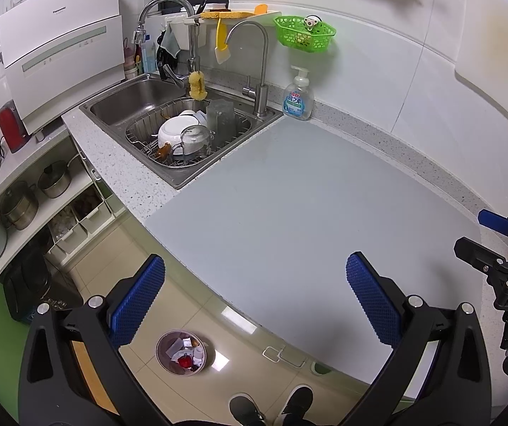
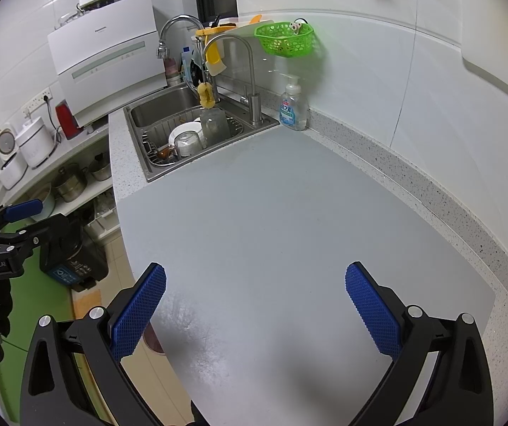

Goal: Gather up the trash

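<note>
Trash bin (image 1: pixel 185 353) sits on the floor below the counter's (image 1: pixel 289 213) front edge, and only the left wrist view catches it, red and white scraps inside. From the right wrist view it hides behind the counter (image 2: pixel 271 230); just a dark rim peeks out at the edge. Left gripper (image 1: pixel 254 301) hangs over that front edge, blue pads wide apart, nothing between them. Right gripper (image 2: pixel 255 310) hovers above the counter, equally spread and empty. Each view catches the other gripper at its side. Behind the counter, the sink (image 1: pixel 122 106) holds a rack of dishes; a soap bottle (image 1: pixel 298 96) stands at the counter's back corner, green basket (image 1: pixel 303 33) on the wall above. Two shoes (image 1: pixel 271 408) stand beside the bin.
</note>
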{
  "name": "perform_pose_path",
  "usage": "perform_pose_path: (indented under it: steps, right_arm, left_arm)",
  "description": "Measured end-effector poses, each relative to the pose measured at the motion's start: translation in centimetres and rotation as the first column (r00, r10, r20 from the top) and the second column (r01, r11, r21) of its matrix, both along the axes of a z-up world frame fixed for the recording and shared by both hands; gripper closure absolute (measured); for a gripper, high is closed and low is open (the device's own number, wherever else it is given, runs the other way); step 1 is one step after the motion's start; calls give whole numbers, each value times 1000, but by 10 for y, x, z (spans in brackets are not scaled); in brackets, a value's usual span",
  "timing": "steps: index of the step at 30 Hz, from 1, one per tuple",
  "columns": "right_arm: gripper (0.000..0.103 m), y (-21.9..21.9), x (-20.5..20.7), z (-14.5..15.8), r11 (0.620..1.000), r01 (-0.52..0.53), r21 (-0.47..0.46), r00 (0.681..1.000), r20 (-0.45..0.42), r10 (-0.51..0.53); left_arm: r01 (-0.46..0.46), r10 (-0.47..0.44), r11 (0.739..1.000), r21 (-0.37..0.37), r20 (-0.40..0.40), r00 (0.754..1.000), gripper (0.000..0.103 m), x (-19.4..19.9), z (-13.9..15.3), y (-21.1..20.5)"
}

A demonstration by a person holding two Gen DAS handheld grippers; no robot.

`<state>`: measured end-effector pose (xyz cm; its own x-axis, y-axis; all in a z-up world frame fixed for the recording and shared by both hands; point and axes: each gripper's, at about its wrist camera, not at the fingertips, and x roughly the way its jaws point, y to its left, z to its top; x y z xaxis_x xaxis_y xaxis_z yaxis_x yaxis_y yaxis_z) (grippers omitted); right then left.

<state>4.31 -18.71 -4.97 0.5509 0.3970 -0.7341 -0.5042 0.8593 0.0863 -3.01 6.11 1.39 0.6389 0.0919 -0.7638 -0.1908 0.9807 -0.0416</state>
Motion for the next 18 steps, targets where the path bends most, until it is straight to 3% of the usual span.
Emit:
perform_pose_path:
  steps: [18]
  right_arm:
    - [6, 1, -1, 0, 1000, 0, 0, 1000, -2, 0]
  left_arm:
    - [-2, 2, 1000, 1, -1, 1000, 3, 1, 0, 0]
